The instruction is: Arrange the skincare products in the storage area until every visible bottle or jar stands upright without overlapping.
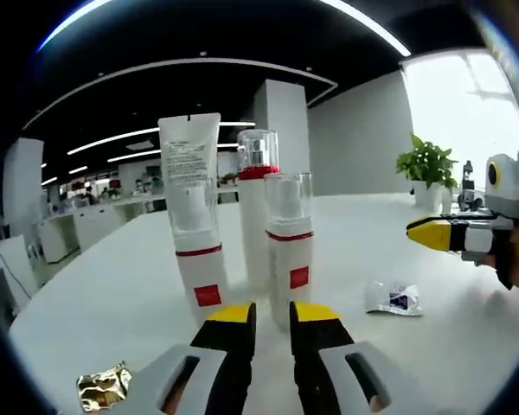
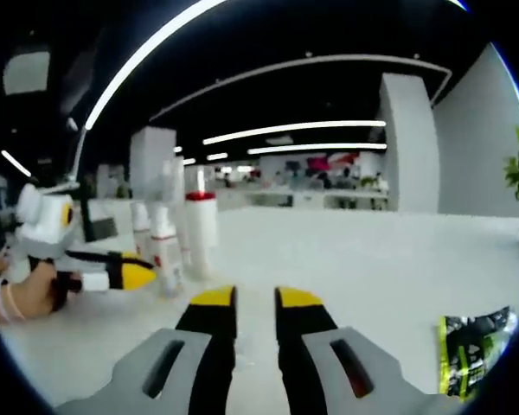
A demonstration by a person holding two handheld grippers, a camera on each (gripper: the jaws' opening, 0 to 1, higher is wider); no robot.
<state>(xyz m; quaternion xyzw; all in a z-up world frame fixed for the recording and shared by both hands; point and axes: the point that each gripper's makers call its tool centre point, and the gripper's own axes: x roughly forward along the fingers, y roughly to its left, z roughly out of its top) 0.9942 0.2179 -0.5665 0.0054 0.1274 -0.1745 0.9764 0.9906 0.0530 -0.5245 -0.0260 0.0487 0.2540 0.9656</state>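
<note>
Three white skincare products stand upright in a tight group on the white table [image 1: 398,251]. A tube [image 1: 193,216] stands on its cap, a tall bottle [image 1: 256,207] has a clear cap and red band, and a shorter bottle [image 1: 291,251] is nearest. My left gripper [image 1: 273,316] sits just in front of the short bottle, its jaws close together and holding nothing. My right gripper [image 1: 413,230] comes in from the right, apart from the bottles. In the right gripper view, my right gripper [image 2: 255,301] holds nothing. The bottles [image 2: 201,232] stand far left there, beside the left gripper [image 2: 149,277].
A small white sachet [image 1: 394,296] lies to the right of the bottles. A gold foil wrapper [image 1: 104,386] lies near the front left. A green and black packet [image 2: 471,350] lies at the lower right. A potted plant [image 1: 426,164] stands at the table's far edge.
</note>
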